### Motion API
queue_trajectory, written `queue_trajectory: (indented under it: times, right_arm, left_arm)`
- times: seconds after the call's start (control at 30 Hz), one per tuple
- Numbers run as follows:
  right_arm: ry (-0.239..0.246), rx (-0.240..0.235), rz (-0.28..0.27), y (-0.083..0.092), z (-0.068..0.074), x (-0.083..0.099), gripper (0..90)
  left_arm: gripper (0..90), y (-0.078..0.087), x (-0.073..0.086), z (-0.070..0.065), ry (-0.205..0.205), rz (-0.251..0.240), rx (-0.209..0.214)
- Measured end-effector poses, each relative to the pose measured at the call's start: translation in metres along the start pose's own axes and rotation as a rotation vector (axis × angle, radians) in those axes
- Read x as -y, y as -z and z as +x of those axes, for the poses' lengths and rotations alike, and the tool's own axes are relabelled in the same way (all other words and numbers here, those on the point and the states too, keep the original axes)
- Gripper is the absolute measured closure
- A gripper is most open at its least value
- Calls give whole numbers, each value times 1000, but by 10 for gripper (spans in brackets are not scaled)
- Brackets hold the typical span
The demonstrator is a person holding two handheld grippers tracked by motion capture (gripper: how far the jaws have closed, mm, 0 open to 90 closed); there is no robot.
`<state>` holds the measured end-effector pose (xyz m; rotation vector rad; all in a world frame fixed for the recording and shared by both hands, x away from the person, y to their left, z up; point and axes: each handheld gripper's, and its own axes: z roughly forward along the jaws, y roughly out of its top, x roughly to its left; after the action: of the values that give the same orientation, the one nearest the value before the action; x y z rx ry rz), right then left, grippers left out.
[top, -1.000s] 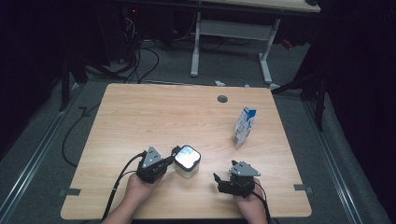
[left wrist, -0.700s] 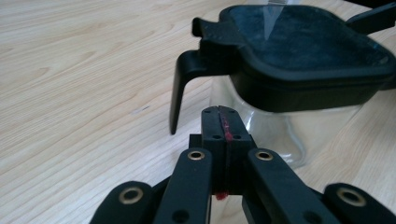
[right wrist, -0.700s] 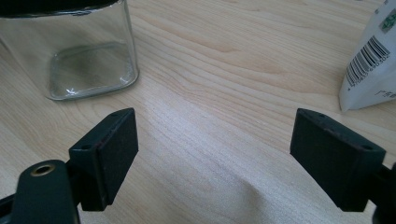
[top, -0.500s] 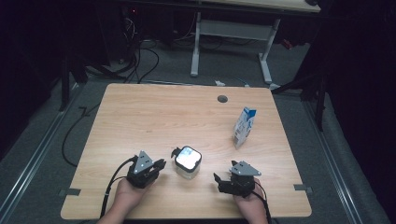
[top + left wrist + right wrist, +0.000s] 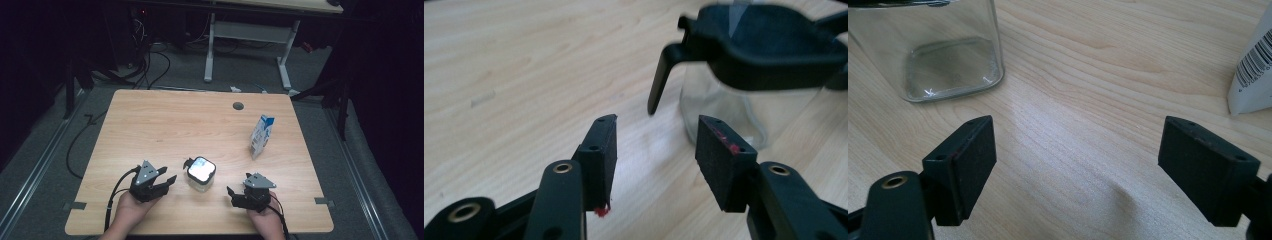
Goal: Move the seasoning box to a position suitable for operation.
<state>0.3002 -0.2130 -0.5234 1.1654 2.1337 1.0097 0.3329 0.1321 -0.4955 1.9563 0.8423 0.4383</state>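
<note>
Glass jar (image 5: 201, 173) near table's (image 5: 165, 125) front edge, left gripper (image 5: 169, 182) jaws just opening beside it, empty, right gripper (image 5: 231, 195) jaws wide, empty.

Dim room. Grey carpet floor (image 5: 180, 70), loose black cables (image 5: 150, 60), white-legged desk (image 5: 247, 37) behind light wooden table (image 5: 165, 120).

Glass jug (image 5: 201, 173) stands on the table (image 5: 165, 125) near its front edge; carton (image 5: 261, 135) behind it, to the right
</note>
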Motion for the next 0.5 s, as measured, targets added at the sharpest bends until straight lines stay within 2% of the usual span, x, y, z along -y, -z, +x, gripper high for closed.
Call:
queue_trajectory:
  times: [0.13,0.23,0.5]
  right_arm:
    - [-7,1,2,0,0,0,154]
    - [-6,1,-1,0,-1,1,153]
    - [-11,3,-12,2,-3,1,153]
  left_arm:
    - [589,-1,-11,-1,1,-28,6]
    - [681,-1,-17,-1,9,-55,10]
    - [816,-7,-32,0,18,-70,29]
